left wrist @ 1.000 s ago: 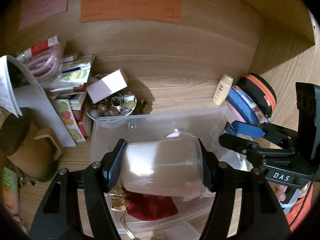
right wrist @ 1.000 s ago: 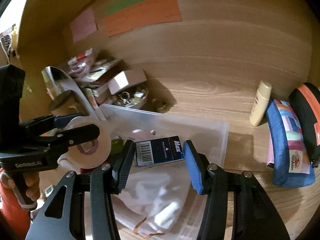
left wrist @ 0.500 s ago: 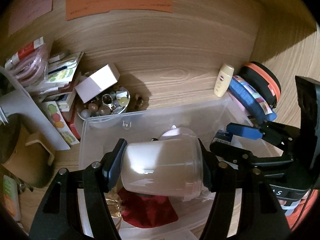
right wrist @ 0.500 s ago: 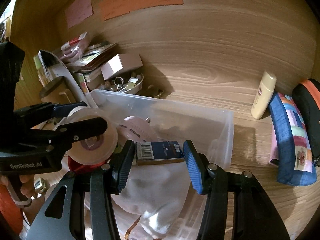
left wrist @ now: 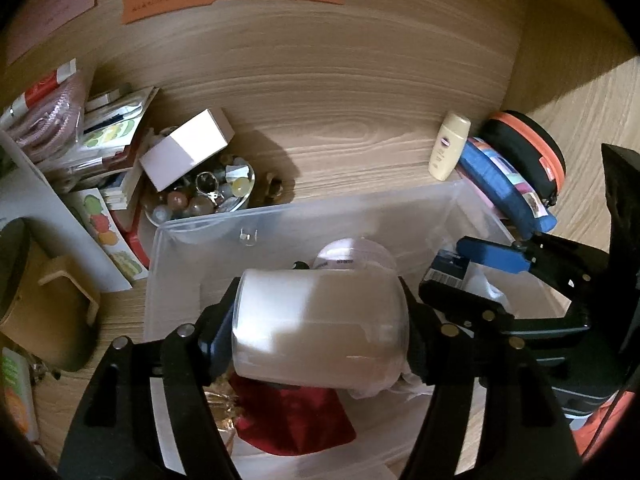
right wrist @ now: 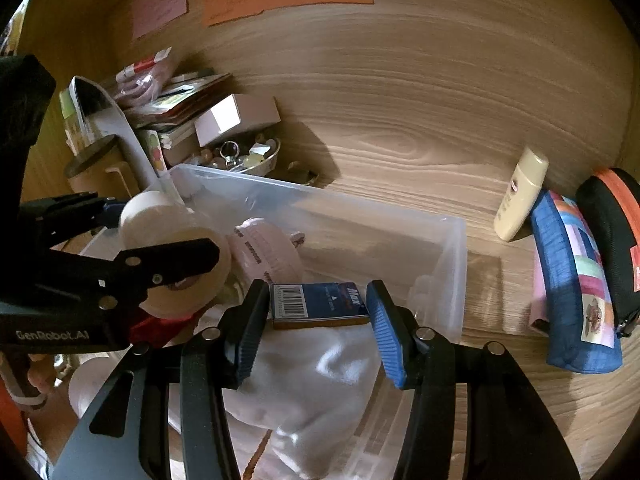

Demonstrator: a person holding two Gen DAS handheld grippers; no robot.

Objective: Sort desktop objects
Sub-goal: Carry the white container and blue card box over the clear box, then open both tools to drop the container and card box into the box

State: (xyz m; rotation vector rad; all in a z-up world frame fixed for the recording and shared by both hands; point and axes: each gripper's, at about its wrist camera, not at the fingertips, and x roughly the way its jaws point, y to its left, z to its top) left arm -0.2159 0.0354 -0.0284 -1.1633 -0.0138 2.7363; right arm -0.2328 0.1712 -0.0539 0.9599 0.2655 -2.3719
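Right now both claws hover over the clear bin (left wrist: 188, 236), each loaded. My left claw (left wrist: 320, 332) is pinching a white jar (left wrist: 316, 328) sideways, a pad on each end, above the red pouch (left wrist: 296, 420) in the bin. My right claw (right wrist: 318, 320) is pinching a blue box (right wrist: 320, 304) with a barcode, one pad on each short end, over the white cloth (right wrist: 320, 384) near the bin's right wall. A pink round thing (right wrist: 264, 252) lies in the bin between the two loads.

Risks, as I judge them:
- The claws sit just beside each other; if I lower both at once the fingers may knock together and jolt a load loose.
- The jar looks smooth and round, so if dropped it could roll and hit the pink thing.
- The box is close to the bin wall; releasing from height could bounce it off the cloth onto the counter (right wrist: 400, 120).
- The cloth is soft and lumpy, so the box may land tilted.

The bottle (right wrist: 520, 196) and pencil cases (right wrist: 576, 280) stand outside the bin, not yet sorted.
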